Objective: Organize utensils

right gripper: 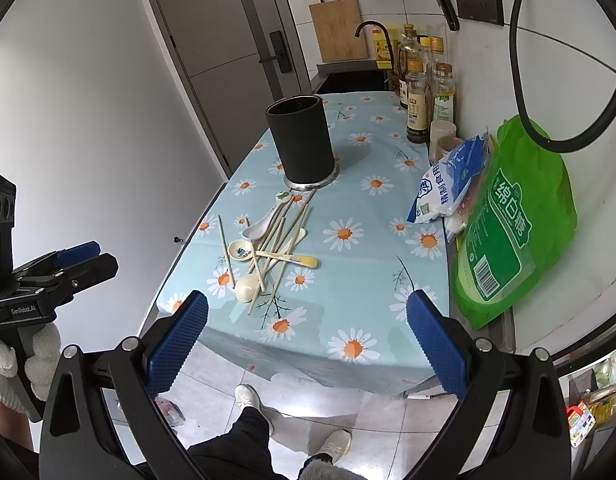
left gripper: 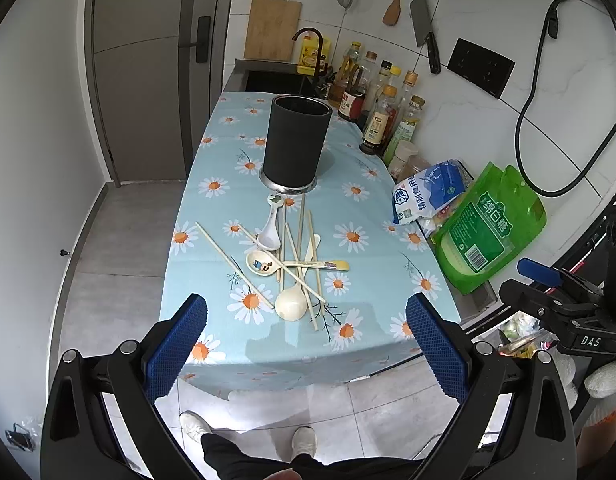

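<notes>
I hold both tools above the near edge of the worktop (left gripper: pixel 212 148). The left hand-held gripper (left gripper: pixel 306 312) is released and empty, and the right hand-held gripper (right gripper: pixel 307 310) also. The chopsticks (left gripper: pixel 312 256) and spoons (left gripper: pixel 290 306) lie crossed in a pile just before the black holder (left gripper: pixel 296 140). I judge the chopsticks light, stiff and thin, so I would pinch at mid-length. The spoons look glazed and slippery; the handle is better.
</notes>
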`<control>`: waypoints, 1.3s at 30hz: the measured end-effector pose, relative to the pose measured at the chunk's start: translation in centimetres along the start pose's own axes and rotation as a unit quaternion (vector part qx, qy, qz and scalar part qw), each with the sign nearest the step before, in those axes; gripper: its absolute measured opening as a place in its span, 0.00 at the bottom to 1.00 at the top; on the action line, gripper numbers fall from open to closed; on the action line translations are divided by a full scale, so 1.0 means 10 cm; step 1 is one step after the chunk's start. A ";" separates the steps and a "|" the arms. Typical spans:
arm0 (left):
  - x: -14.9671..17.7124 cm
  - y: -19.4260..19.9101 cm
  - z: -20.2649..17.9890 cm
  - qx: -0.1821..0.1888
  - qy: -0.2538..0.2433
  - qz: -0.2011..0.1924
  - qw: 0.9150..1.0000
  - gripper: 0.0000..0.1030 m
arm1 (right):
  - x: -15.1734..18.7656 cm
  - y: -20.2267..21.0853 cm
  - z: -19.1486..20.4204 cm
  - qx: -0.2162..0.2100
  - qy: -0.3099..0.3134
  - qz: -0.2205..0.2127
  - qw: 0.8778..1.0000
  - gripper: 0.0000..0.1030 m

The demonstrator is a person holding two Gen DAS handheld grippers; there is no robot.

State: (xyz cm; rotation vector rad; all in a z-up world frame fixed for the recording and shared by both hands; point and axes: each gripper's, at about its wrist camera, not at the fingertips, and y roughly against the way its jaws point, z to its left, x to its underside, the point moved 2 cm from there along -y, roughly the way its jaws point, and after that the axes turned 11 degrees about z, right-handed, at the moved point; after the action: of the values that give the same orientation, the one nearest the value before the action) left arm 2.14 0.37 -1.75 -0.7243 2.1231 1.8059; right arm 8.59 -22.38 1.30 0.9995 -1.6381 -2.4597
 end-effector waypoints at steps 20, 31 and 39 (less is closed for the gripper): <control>-0.03 -0.01 0.02 0.001 0.002 0.001 1.000 0.94 | -0.01 -0.06 0.03 0.000 0.001 0.010 1.000 0.96; -0.01 0.06 -0.01 0.000 -0.003 -0.003 1.000 0.94 | 0.00 -0.02 0.00 0.008 -0.007 0.002 1.000 0.96; 0.00 0.09 -0.05 -0.003 -0.004 -0.003 1.000 0.94 | 0.03 0.01 0.01 0.006 -0.002 0.000 1.000 0.96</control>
State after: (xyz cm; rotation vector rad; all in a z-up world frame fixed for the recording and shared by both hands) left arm 1.73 -0.08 -0.91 -0.7235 2.1094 1.8107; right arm 8.30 -22.41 1.27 0.9955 -1.6558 -2.4566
